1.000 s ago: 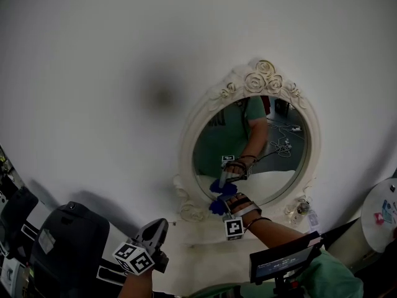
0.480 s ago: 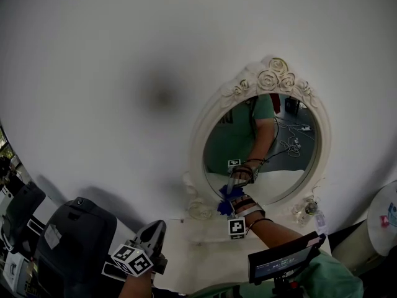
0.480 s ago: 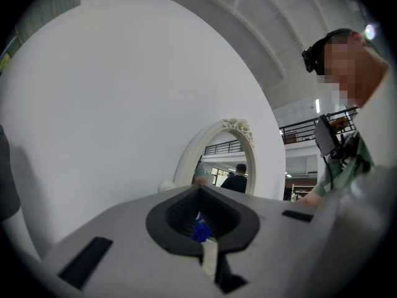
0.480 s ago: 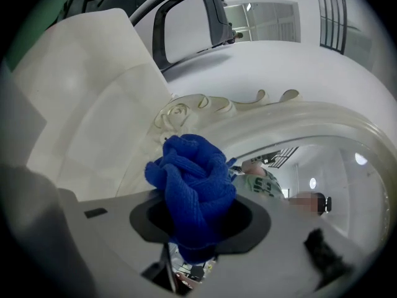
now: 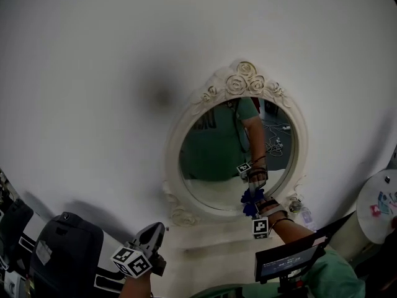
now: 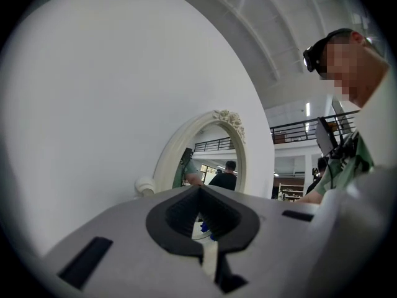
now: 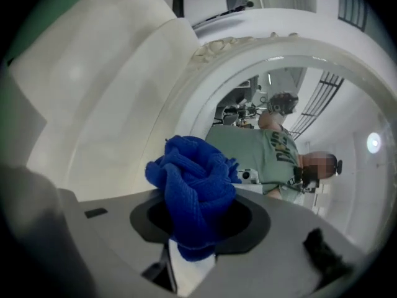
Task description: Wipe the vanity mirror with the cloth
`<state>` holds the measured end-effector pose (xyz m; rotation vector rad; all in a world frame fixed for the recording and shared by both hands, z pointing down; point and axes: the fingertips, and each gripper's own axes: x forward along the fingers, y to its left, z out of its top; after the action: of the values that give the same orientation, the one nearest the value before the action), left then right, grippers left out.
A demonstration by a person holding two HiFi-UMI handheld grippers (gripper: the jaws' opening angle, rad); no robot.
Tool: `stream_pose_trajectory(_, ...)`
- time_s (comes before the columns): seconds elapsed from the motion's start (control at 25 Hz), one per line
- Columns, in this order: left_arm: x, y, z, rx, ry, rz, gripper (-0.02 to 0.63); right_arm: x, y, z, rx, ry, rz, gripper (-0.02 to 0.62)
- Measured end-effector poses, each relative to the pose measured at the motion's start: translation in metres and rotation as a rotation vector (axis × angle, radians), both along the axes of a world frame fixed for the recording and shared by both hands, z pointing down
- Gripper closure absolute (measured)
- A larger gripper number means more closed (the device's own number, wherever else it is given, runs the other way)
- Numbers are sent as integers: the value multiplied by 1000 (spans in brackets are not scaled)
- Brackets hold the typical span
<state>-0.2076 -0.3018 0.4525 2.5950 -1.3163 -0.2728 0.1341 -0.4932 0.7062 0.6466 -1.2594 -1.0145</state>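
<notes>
Mirror first: in the head view it's an oval one with a cream frame and carved roses on top. It stands at the far edge of the white bench, right up against the white wall. The blue cloth is down at the lower right of the glass and looks like it's touching it, since its reflection meets it there. The right tongs are holding that cloth, with the marker cube on the near side. The left tongs are near and to the left, well apart from the mirror and pointing roughly toward its base. There's a dark case at the near left too.

Left gripper view: the left tongs are pinched narrow with nothing between them. Beyond them is the mirror, seen at an angle against the wall, and there's a person in a green shirt off to the right.

Right gripper view: the right tongs are clamped on the cloth, which bunches up in a blue wad above them. The mirror fills most of the far side. Its cream frame curves overhead and the green shirt is reflected in the glass.
</notes>
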Motion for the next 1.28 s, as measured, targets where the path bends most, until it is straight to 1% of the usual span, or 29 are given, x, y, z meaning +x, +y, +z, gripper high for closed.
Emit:
stream_pose_trajectory(0.08,11,-5,-2,3,1,22,598,18,-1,-12,11,-16,27,443)
stream_pose_trajectory(0.24,32,-12,-7,19,5,61,598,43,-6,-35,49,-33,56,443)
stream_pose_trajectory(0.4,41,-16,-13,28,12,80,598,59,-7,-58,78,-49,100,443)
stream_pose_trajectory(0.48,45,-16,-15,32,19,90,598,61,-8,-62,76,-56,108,443)
stream_pose_trajectory(0.64,52,-16,-16,39,22,101,598,60,-7,-59,42,-85,138,442)
stream_pose_trajectory(0.84,62,-17,-15,41,15,117,598,60,-5,-57,21,-94,148,442)
stream_pose_trajectory(1.0,71,-19,-14,45,13,137,598,60,-3,-58,-2,-123,154,442)
stream_pose_trajectory(1.16,82,-21,-11,40,16,159,598,56,3,-74,3,-183,144,440)
stream_pose_trajectory(1.24,87,-20,-10,39,13,169,598,50,12,-89,-2,-250,133,440)
stream_pose_trajectory(1.28,88,-20,-9,40,14,173,598,47,19,-97,-17,-302,128,440)
